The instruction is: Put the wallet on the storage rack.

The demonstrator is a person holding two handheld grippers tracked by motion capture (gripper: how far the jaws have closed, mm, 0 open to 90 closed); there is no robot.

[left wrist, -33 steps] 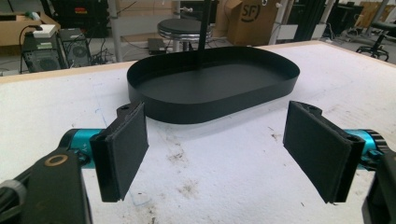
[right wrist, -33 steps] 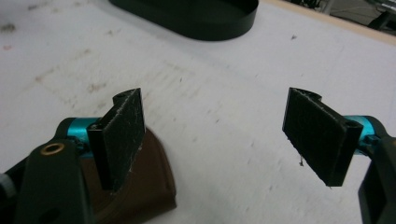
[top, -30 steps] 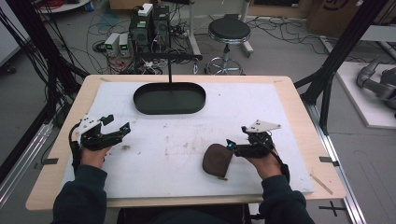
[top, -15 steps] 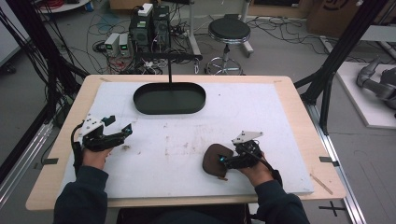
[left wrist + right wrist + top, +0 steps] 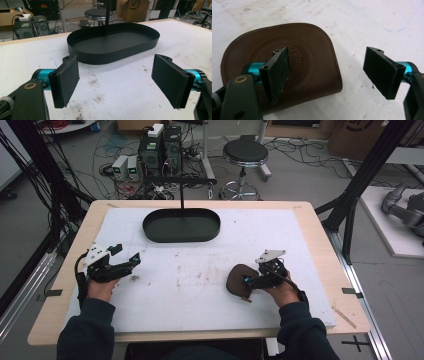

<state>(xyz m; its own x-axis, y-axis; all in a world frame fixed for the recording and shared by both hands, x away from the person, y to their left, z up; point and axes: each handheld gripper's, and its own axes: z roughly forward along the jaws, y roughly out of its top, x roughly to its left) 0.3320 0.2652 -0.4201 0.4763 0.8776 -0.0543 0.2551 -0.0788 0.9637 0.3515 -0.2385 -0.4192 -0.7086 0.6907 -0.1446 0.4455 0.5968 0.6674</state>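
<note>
1. The right gripper (image 5: pixel 248 281) had come down and slid in toward the brown leather pouch (image 5: pixel 239 282) since a second before; earlier it had hung a little to the pouch's right, and now its tip sat over the pouch's right edge.
2. Its jaws were spread wide and pinched nothing. In the right gripper view one pad (image 5: pixel 277 72) stood above the pouch's (image 5: pixel 287 67) stamped round emblem and the other over bare white mat beside the straight edge. I couldn't tell whether the near pad touched the leather.
3. The pouch lay flat on the white mat (image 5: pixel 200 285), near the front right, well apart from the black oval tray (image 5: pixel 181 226) at the far side. It hadn't shifted.
4. The left gripper (image 5: pixel 131 262) had stayed where it was, resting low at the front left, jaws spread and empty; its view looked straight at the tray (image 5: pixel 112 43).
5. I took it that a grab at the pouch's edge was being lined up, likely to carry it to the tray. The flat leather would need one pad worked under that edge.
</note>
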